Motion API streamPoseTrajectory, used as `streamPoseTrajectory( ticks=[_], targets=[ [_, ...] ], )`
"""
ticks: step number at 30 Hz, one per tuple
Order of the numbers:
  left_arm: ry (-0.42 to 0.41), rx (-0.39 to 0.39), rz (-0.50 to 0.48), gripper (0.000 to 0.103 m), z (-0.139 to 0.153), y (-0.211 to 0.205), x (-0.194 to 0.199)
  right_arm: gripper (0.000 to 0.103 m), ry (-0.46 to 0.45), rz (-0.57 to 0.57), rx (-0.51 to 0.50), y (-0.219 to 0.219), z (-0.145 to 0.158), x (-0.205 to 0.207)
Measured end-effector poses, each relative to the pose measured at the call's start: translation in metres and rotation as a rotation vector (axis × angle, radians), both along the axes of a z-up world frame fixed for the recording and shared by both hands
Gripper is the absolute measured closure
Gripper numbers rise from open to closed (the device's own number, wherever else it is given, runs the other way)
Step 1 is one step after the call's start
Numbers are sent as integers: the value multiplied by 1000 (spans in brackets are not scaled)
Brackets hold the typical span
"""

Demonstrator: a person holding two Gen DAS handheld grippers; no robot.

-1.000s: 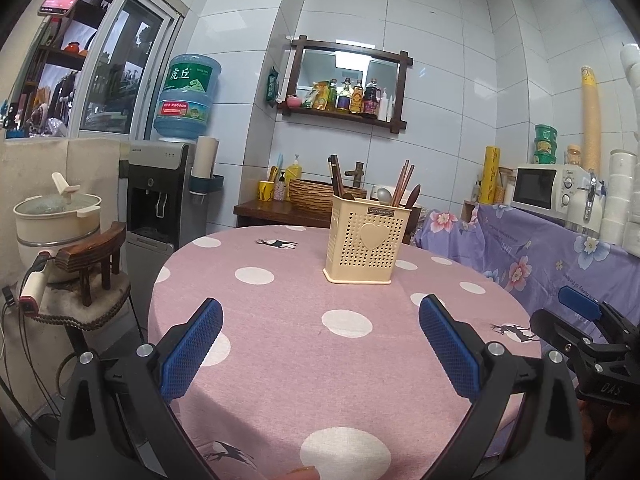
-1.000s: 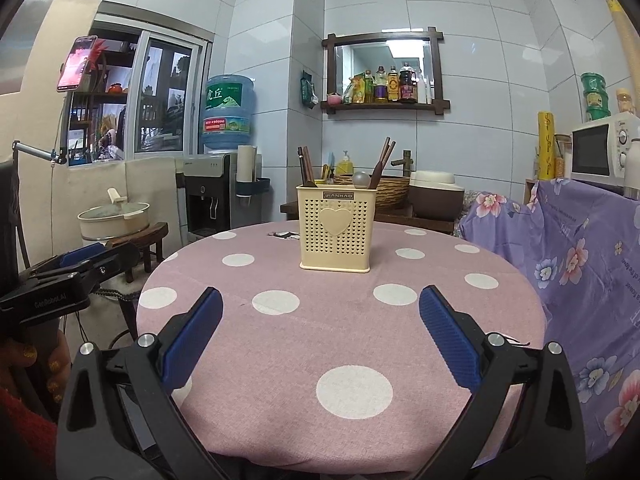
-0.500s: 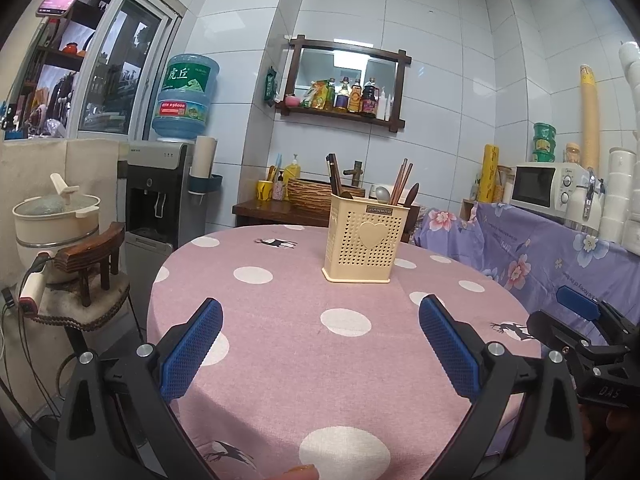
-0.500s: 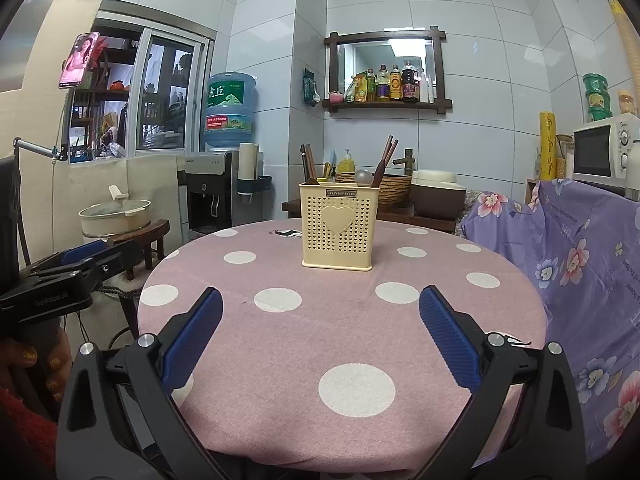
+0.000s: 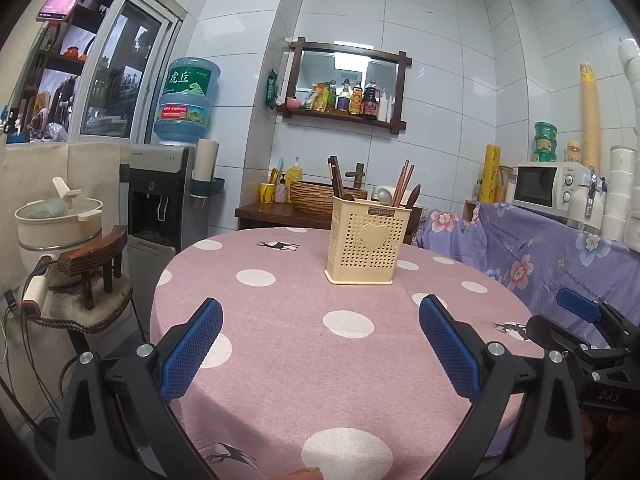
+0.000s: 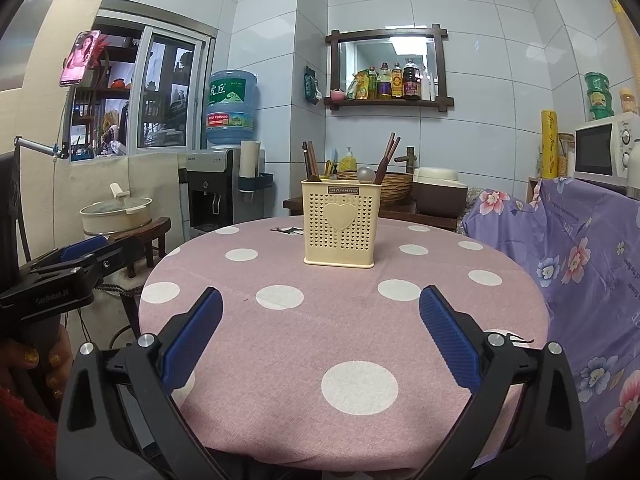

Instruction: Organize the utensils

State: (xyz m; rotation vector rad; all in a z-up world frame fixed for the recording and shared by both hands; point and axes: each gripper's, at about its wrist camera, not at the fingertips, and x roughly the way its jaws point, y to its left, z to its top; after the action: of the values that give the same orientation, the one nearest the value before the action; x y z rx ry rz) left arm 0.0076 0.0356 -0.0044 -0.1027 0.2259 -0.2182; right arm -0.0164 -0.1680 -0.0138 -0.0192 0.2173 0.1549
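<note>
A cream perforated utensil holder (image 5: 367, 239) with a heart on its front stands upright on the round pink polka-dot table (image 5: 304, 344); it also shows in the right wrist view (image 6: 340, 224). Wooden chopsticks (image 5: 403, 183), dark utensils (image 5: 336, 178) and a metal spoon (image 5: 384, 196) stick up from it. My left gripper (image 5: 320, 344) is open and empty above the table's near edge. My right gripper (image 6: 320, 340) is open and empty, also near the front edge. Each gripper shows at the side of the other's view.
A water dispenser (image 5: 160, 196) and a stool with a pot (image 5: 60, 216) stand left of the table. A purple floral cloth (image 5: 540, 248) covers a counter with a microwave (image 5: 548, 184) at right. A wooden side table with a basket (image 5: 312, 196) is behind.
Both grippers have drifted slightly; the holder sits a little higher in both views. Both grippers stay open and empty.
</note>
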Motion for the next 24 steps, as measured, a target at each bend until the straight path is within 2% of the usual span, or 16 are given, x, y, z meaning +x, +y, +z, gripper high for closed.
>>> streamPoseTrajectory(
  ticks=[15,24],
  targets=[
    [14,-29,-10,5,-3,3,2,6,7,-2,8,0,-4,0],
    [26,-15,-5,5,-5,2,3,6,16,-5,15,-4,-4,3]
  ],
)
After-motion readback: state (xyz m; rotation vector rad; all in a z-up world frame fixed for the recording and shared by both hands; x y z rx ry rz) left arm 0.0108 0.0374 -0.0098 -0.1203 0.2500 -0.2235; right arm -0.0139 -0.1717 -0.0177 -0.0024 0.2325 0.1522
